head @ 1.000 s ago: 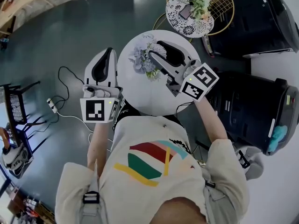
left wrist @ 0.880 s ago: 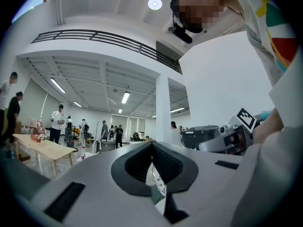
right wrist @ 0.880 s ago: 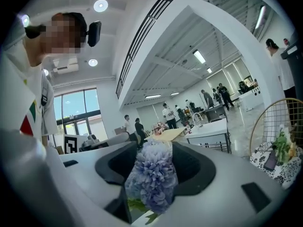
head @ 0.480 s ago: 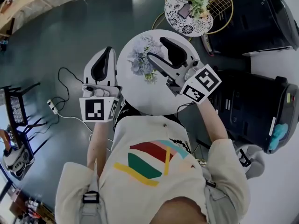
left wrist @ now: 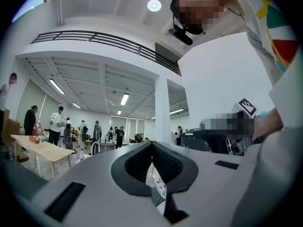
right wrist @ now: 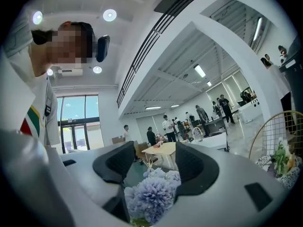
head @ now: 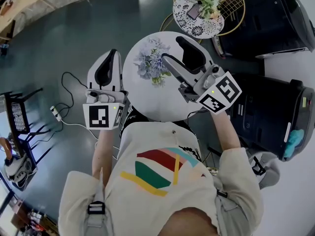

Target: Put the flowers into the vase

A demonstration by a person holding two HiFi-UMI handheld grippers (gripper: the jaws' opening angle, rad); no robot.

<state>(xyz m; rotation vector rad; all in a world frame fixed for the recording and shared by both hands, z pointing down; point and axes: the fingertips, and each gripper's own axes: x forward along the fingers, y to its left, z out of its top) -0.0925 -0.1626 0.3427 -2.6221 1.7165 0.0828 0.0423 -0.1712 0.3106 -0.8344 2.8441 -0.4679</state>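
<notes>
A bunch of pale blue and lavender flowers [head: 150, 63] stands on the round white table [head: 147, 102]; no vase shows under the blooms. My right gripper [head: 172, 48] hovers just right of the bunch. Its jaws have just been opening and stand open. In the right gripper view the flowers [right wrist: 151, 197] sit low between the jaws of the right gripper [right wrist: 155, 148], and the pads do not press on them. My left gripper [head: 115, 52] hangs off the table's left edge over the floor. Seen in its own view, the left gripper [left wrist: 152, 143] is shut with nothing in it.
A small lace-covered table [head: 199, 14] with a green plant stands behind in a gold wire frame [right wrist: 279, 136]. Two black bins [head: 266, 18] [head: 268, 112] flank the right side. A cable [head: 69, 82] lies on the grey floor at left. People stand far off.
My right gripper has opened wider and drawn away from the flowers, rising and shifting right. The bunch stays on the table. The left gripper has not moved.
</notes>
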